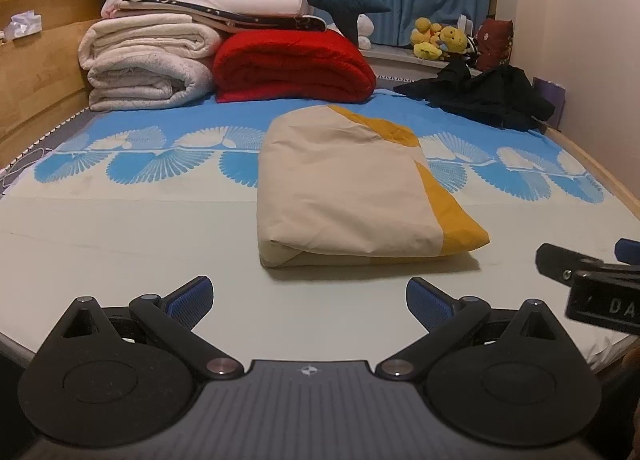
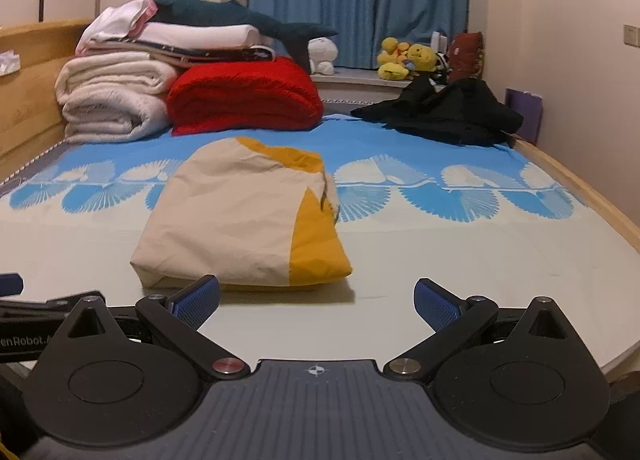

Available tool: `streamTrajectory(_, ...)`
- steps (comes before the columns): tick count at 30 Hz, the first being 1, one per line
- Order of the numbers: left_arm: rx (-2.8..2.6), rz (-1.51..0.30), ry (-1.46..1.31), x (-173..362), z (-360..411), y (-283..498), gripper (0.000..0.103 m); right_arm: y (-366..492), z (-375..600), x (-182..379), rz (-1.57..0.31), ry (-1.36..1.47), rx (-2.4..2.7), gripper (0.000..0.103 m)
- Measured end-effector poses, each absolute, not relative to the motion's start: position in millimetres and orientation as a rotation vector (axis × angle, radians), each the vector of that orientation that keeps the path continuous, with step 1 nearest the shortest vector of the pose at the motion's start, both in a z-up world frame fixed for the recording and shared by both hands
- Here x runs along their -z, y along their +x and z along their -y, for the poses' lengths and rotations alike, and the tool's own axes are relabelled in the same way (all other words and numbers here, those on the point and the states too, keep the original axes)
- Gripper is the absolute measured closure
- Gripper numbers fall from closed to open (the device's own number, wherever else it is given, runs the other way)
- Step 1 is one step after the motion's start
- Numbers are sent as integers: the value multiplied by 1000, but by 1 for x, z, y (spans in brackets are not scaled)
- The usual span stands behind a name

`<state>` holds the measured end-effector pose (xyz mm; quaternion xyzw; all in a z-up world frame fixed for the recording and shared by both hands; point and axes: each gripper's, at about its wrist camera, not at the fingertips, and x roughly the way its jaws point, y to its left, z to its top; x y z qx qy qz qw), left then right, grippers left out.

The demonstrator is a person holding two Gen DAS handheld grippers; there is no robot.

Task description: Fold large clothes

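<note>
A: Start with the big things. What's around?

B: A bed (image 1: pixel 120 244) with a pale sheet and a blue fan-patterned band across it. At the far end, by the headboard, rolled white blankets (image 1: pixel 148 64) and a folded red quilt (image 1: pixel 292 64) sit side by side with more bedding stacked on top. A heap of black clothes (image 1: pixel 480 96) lies at the far right corner, unfolded.

A: And the piece being worked on?

B: A cream and yellow garment (image 1: pixel 352 196) lies mid-bed, already folded into a compact packet. Its long axis runs away from the cameras, toward the headboard, with the yellow strip down its right side and a folded edge nearest us.

A: Where does it lie from the fingers?

B: In the left wrist view it's straight ahead of the left gripper (image 1: pixel 309 302), slightly right of centre, with bare sheet between. In the right wrist view it sits ahead and left of the right gripper (image 2: pixel 316 302), whose left fingertip overlaps the near edge in the picture. I can't tell whether it touches.

A: Jaws?

B: Both spread wide, nothing between them.

A: Which is nearer?

B: The right, I'd judge. The packet looks done; if the black heap is next, it lies far right, so the right hand has the shorter reach.
</note>
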<state>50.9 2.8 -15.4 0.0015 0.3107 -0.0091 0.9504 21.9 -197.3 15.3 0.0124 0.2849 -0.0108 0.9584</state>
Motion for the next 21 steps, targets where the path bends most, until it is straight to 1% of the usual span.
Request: streamTrajectory(21, 37, -631, 19, 21, 2, 51, 0, 23, 182, -14, -585, -7, -11, 1)
